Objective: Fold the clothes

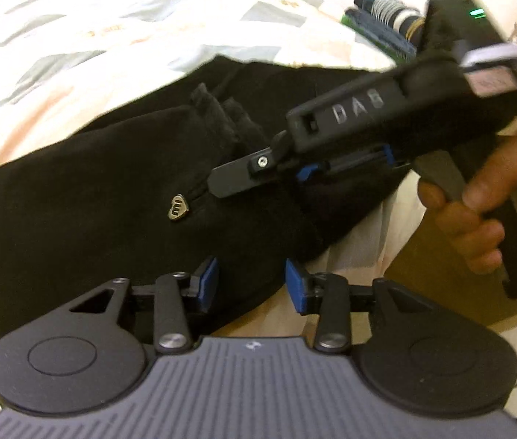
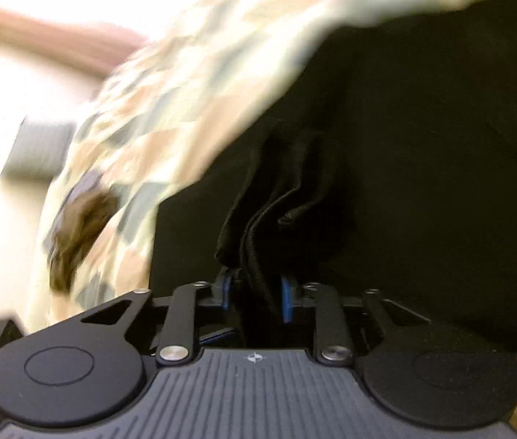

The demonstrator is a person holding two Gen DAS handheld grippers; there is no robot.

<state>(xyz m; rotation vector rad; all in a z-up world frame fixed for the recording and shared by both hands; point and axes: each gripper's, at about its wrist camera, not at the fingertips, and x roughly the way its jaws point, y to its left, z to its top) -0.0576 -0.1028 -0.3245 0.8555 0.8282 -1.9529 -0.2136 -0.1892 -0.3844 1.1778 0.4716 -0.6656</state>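
A black garment [image 1: 119, 190] lies bunched on a patterned bedsheet [image 1: 75, 47], with a small metal heart badge [image 1: 180, 212] on it. My left gripper [image 1: 251, 283] hovers open over the garment's near edge; its blue pads [image 1: 208, 281] stand apart and bare. A hand [image 1: 478, 212] holds my right gripper [image 1: 218, 184], which comes in from the right with its fingertips at the garment's raised folds. In the right wrist view, the right gripper [image 2: 257, 292] is shut on a ridge of black garment [image 2: 423, 146] folds that runs down between its pads.
A stack of folded clothes [image 1: 379, 18] sits at the back right on the bed. A tan surface [image 1: 423, 292] shows past the bed's edge at lower right. The right wrist view is blurred; a dark brown patch [image 2: 82, 226] lies on the bedsheet [image 2: 185, 73].
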